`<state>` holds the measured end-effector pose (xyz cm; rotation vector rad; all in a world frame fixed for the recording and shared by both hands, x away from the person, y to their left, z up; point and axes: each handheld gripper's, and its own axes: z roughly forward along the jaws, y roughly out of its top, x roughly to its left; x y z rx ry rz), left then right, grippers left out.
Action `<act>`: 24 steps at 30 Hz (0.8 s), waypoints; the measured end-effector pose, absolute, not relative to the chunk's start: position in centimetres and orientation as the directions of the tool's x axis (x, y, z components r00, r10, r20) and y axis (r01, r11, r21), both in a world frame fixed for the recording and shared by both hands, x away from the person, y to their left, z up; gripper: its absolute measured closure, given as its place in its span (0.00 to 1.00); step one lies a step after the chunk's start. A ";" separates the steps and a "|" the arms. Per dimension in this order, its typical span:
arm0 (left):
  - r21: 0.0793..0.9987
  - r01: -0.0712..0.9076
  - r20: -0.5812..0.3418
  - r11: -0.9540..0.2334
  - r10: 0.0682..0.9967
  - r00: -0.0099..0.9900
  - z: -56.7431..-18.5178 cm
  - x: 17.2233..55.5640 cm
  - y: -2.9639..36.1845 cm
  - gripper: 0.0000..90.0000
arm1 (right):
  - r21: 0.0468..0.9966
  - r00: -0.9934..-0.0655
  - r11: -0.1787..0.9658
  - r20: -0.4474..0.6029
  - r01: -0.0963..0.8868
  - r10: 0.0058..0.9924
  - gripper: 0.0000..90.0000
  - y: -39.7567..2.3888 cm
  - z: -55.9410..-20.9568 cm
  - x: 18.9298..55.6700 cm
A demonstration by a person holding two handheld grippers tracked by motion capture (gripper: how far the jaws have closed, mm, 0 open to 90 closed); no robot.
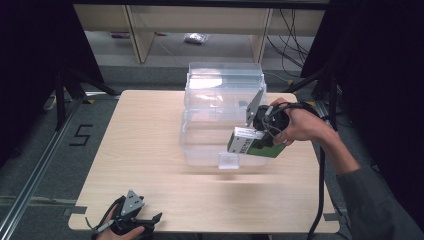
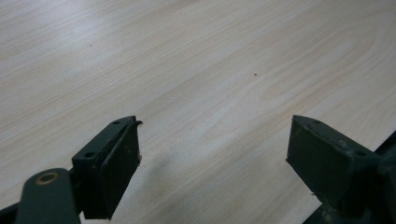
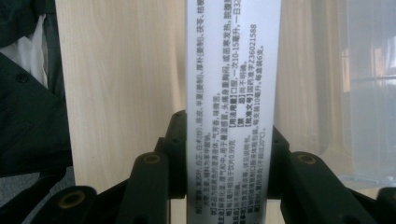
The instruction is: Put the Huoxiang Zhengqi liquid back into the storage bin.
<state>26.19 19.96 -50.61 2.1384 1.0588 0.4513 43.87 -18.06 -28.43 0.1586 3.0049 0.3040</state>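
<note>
Cardboard of the green-and-white box point(image 1: 252, 142) looks light and stiff yet easy to dent, so the right gripper point(image 1: 260, 131) does well to clamp its fingers point(image 3: 175, 154) across the narrow printed faces near one end. It hangs held above the desk point(image 1: 150, 165), at the front edge of the clear plastic bin point(image 1: 220, 100). Near the desk's front-left corner, the left gripper point(image 1: 131, 215) has its fingers point(image 2: 109, 170) wide apart around nothing.

Both grippers black — right gripper point(image 1: 250, 134) and left gripper point(image 1: 150, 220) carry grey three-cornered plates behind jaws; brass pivot screws, black trailing cables; dark grey sleeve point(image 1: 375, 200).
</note>
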 end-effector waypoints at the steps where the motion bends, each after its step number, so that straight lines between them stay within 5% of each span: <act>1: 0.726 0.550 -0.003 -0.413 0.798 0.602 -50.7 26.2 19.9 0.18 | 0.208 -0.989 0.975 -0.104 0.085 0.108 0.72 -18.0 -28.5 44.2; 24: 0.723 0.551 -0.007 -0.417 0.792 0.610 -50.6 26.2 20.0 0.18 | 0.192 -0.989 0.976 -0.087 0.103 0.122 0.72 -17.9 -31.4 50.9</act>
